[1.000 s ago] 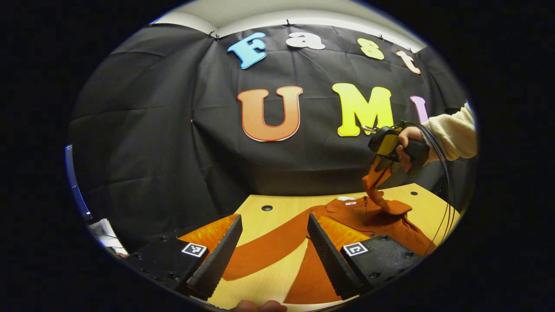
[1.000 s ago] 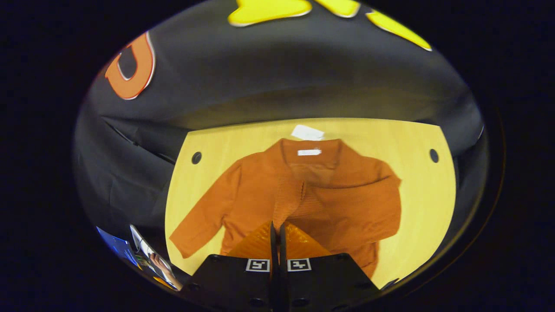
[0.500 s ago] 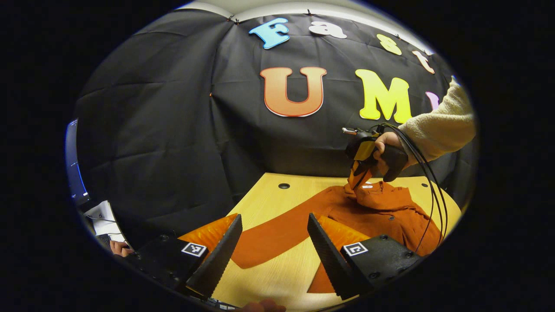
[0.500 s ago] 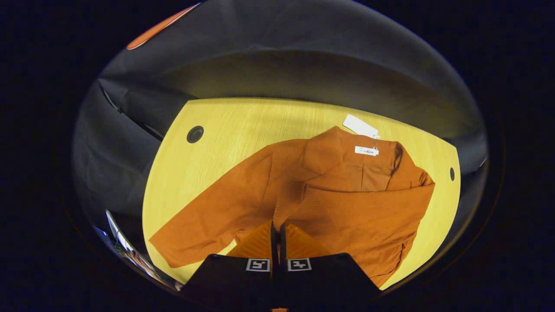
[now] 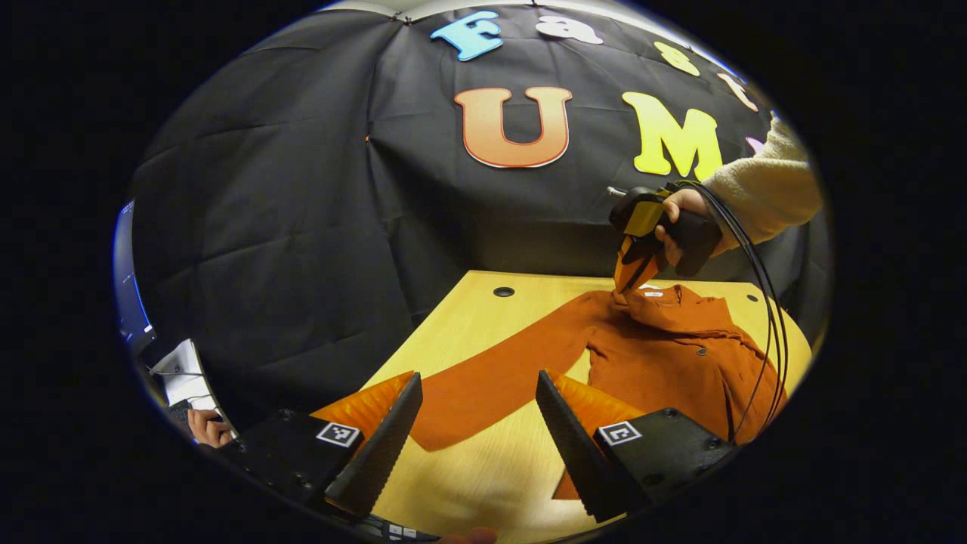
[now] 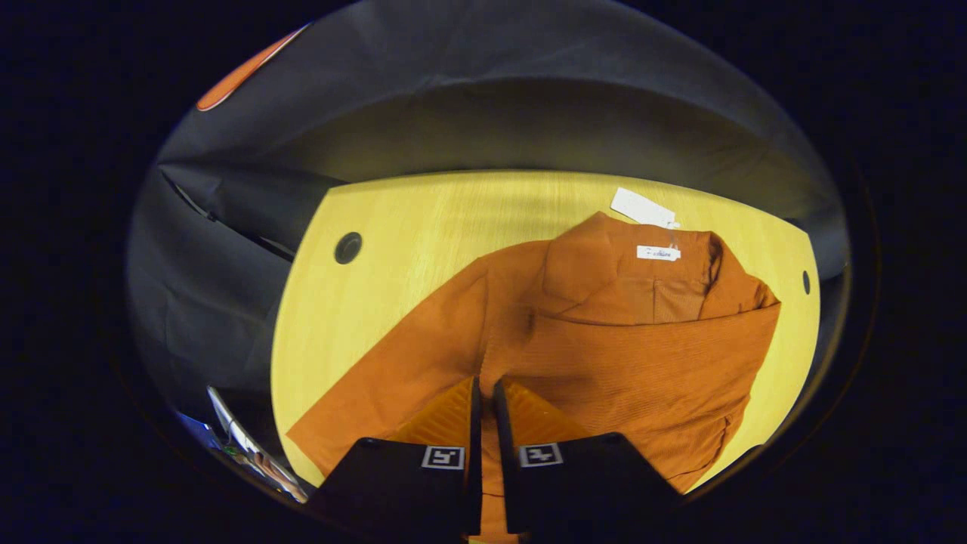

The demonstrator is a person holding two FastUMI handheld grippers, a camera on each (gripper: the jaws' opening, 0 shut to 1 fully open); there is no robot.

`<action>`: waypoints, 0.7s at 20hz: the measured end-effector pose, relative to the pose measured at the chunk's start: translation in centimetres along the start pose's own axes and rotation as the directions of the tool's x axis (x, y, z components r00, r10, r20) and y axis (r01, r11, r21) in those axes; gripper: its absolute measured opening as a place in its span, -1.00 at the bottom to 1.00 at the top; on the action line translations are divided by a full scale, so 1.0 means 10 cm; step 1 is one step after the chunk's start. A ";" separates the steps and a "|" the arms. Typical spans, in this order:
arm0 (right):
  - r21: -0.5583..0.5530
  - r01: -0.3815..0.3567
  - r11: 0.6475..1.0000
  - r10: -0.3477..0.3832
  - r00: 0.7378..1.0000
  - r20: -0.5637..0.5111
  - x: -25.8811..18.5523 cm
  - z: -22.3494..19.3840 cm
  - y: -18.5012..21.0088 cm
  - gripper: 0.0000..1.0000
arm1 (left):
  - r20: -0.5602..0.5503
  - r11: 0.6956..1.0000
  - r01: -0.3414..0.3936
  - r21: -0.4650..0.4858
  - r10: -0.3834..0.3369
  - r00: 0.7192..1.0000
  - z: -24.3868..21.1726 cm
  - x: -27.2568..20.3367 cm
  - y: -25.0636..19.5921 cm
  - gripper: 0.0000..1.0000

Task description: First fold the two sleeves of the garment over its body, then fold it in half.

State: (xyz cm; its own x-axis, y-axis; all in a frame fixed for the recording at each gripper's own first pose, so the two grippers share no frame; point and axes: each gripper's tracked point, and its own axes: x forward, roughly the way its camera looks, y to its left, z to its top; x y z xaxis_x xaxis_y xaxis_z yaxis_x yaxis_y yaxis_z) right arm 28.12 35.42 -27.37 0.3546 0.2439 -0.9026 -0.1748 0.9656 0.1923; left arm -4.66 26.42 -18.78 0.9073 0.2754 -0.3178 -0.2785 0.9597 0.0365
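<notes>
- Garment point(image 6: 604, 340) flat on desk point(image 6: 393, 249), right sleeve point(image 6: 642, 363) over body, left sleeve point(image 5: 491, 370) spread out.
- Right tool point(image 6: 483, 400) nearly closed; holding cloth? Cannot tell.
- Left tool point(image 5: 476, 415) wide, empty.
- Soft, light, limp; pinch left cuff.

One orange garment point(image 6: 604, 340) on one wooden table point(image 6: 423, 227). Two round holes in the table: one point(image 6: 348, 247) left of the garment, one point(image 6: 806, 282) right of it. Two white tags at the collar: one sewn label point(image 6: 658, 253), one loose hangtag point(image 6: 642, 208). Two grippers: left gripper point(image 5: 476, 393), right gripper point(image 6: 483, 393).
</notes>
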 end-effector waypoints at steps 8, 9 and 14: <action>-0.023 -0.126 0.992 0.127 0.990 0.065 -0.54 -0.04 0.16 -0.19 | -0.065 0.996 -0.087 -0.032 0.085 0.994 -0.05 0.29 0.15 0.97; -0.027 -0.147 0.989 0.148 0.986 0.075 -0.63 -0.07 0.16 -0.14 | -0.080 0.992 -0.117 -0.053 0.113 0.990 -0.07 0.35 0.25 0.97; -0.087 -0.208 0.974 0.216 0.972 0.098 -1.11 -0.40 -0.13 0.41 | -0.254 0.948 -0.273 -0.164 0.227 0.940 -0.38 0.63 0.54 0.97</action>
State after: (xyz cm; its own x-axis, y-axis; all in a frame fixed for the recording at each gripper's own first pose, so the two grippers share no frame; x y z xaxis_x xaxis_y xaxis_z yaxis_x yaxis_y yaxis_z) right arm 20.70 31.13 -19.12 0.3964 0.4540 -0.7980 -0.3237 0.8825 0.3413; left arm -1.61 33.14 -24.18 0.7095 0.4626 -0.5315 -0.5635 0.8254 -0.0338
